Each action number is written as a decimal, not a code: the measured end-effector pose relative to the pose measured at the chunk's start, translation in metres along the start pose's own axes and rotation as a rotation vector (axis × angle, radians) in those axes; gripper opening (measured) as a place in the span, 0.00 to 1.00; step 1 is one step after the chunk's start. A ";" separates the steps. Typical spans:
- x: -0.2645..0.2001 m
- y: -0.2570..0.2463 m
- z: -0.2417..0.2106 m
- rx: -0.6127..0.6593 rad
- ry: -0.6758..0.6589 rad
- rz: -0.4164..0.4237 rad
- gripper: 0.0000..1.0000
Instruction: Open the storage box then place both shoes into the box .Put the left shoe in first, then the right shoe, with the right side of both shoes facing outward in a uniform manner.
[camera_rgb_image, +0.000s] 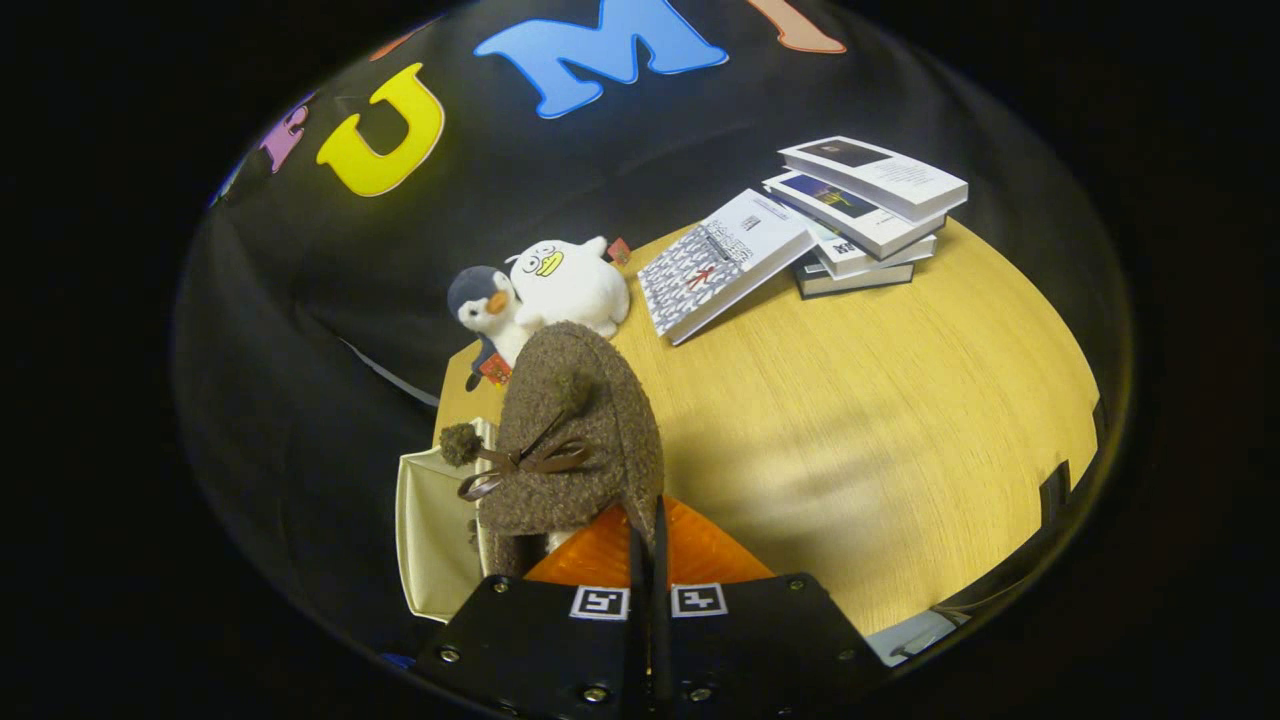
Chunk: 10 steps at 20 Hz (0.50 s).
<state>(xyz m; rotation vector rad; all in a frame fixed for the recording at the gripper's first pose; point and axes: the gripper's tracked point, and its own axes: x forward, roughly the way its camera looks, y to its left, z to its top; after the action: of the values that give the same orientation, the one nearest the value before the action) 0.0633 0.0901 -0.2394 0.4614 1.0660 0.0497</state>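
Brown fuzzy pom-pom shoe (575, 430) held aloft by gripper (648, 545), fingers pinched nearly together on its rim, above wooden table (880, 430). Cream storage box (432, 540) just below-left. Lower slowly, keep shoe level, right side outward; clear box wall first.

The shoe (575, 440) between the fingers is brown and nubbly, with a darker brown bow and pom-pom. At its nine o'clock sits a cream box (432, 540). At twelve o'clock stand a grey-and-white plush penguin (485, 310) with an orange beak and a white plush duck (570, 283) with a yellow bill. The table (860, 420) is pale yellow wood grain. At two o'clock, a white book (722, 262) carries a grey pattern with a red mark, beside a mostly white stack of books (868, 210).
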 end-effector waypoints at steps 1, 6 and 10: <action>-0.001 0.014 0.001 -0.006 -0.004 0.019 0.01; 0.001 0.071 -0.004 -0.046 -0.008 0.080 0.01; 0.009 0.106 -0.017 -0.064 0.010 0.113 0.01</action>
<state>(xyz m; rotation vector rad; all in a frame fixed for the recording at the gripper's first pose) 0.0720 0.1944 -0.2123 0.4636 1.0444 0.1851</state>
